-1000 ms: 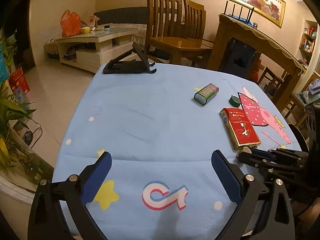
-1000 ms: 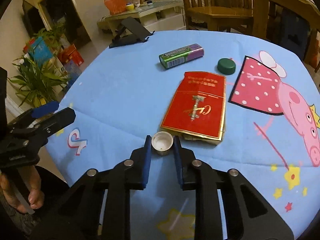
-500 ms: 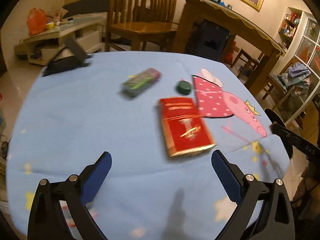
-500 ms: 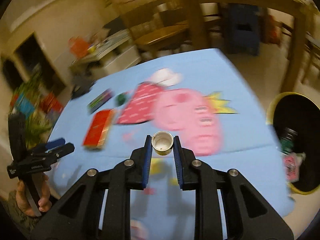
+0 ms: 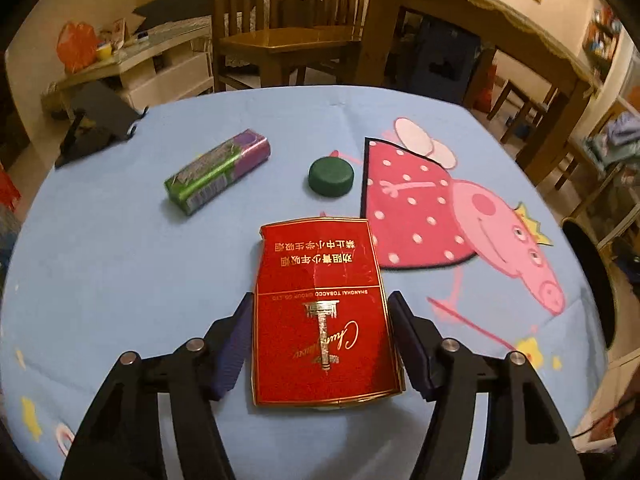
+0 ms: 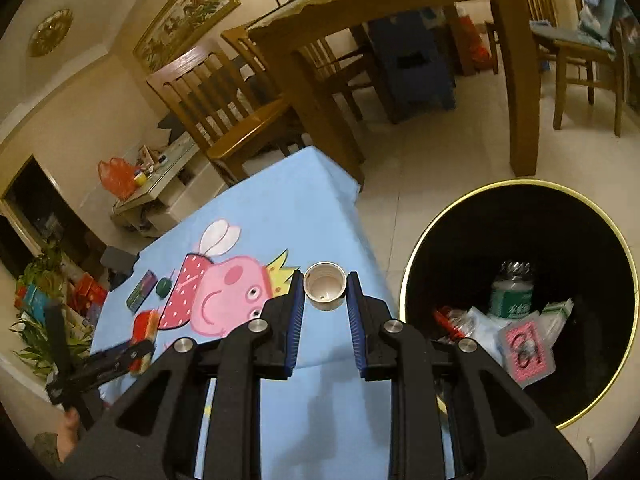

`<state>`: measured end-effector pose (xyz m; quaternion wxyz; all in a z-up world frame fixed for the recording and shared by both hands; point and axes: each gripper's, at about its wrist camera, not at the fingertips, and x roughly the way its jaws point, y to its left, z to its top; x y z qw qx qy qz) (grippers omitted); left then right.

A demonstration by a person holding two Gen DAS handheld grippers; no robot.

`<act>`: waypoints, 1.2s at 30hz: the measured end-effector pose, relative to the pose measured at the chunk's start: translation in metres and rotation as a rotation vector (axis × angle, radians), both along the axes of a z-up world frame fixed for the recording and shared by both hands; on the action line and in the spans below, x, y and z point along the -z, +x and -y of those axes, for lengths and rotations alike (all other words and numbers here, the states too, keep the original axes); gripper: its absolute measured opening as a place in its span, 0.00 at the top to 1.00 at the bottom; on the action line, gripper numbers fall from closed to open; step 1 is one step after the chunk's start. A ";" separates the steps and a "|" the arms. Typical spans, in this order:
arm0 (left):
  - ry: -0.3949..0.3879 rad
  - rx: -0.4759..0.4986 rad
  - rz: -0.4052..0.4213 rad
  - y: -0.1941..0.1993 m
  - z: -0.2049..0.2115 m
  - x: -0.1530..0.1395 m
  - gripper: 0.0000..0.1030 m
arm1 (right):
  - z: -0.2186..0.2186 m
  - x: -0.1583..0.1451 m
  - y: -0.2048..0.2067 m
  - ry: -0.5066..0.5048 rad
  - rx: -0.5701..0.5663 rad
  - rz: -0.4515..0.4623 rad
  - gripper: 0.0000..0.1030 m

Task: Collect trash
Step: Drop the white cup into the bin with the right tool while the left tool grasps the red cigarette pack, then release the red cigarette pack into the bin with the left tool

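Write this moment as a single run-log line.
left gripper: closing around red packet | right gripper: holding white cap beside bin | green cap, gum pack: on table

Blue cartoon-pig tablecloth (image 5: 120, 248) covers the table. Beyond its far edge: two wooden chairs (image 5: 280, 36). Black folding stand (image 5: 94, 124) at its far-left corner. Wooden dining table (image 6: 400, 20) further back.

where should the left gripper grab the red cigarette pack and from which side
Across its two long edges, coming down from above at the near end. The red cigarette pack lies flat and lengthwise between the left gripper fingers, whose jaws are closing either side of it; its flat, crumpled face gives nothing to pinch.
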<state>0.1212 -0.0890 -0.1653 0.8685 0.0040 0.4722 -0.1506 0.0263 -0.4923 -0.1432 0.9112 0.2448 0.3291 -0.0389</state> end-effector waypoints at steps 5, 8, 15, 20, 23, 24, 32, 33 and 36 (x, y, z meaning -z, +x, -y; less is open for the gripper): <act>-0.014 -0.015 0.019 -0.026 0.000 -0.009 0.38 | 0.012 -0.001 -0.007 -0.054 0.068 -0.023 0.79; 0.007 0.042 0.080 -0.040 0.019 -0.030 0.38 | 0.032 -0.006 -0.019 -0.096 0.154 -0.019 0.79; -0.037 0.227 0.127 -0.062 0.085 -0.062 0.38 | 0.068 0.028 -0.028 -0.043 0.271 -0.182 0.76; -0.033 0.337 0.098 -0.071 0.141 -0.058 0.38 | 0.093 0.029 -0.056 0.057 0.378 -0.114 0.32; -0.025 0.410 0.103 -0.079 0.178 -0.057 0.38 | 0.102 0.019 -0.079 0.088 0.437 -0.019 0.27; -0.027 0.429 0.103 -0.081 0.187 -0.056 0.38 | 0.105 0.015 -0.085 0.096 0.458 0.010 0.24; -0.041 0.602 0.084 -0.090 0.282 -0.047 0.38 | 0.127 -0.005 -0.127 0.116 0.601 0.177 0.18; -0.043 0.615 0.080 -0.090 0.291 -0.045 0.38 | 0.129 -0.005 -0.132 0.121 0.613 0.189 0.18; -0.037 0.647 0.074 -0.088 0.313 -0.039 0.37 | 0.136 -0.007 -0.144 0.134 0.642 0.220 0.15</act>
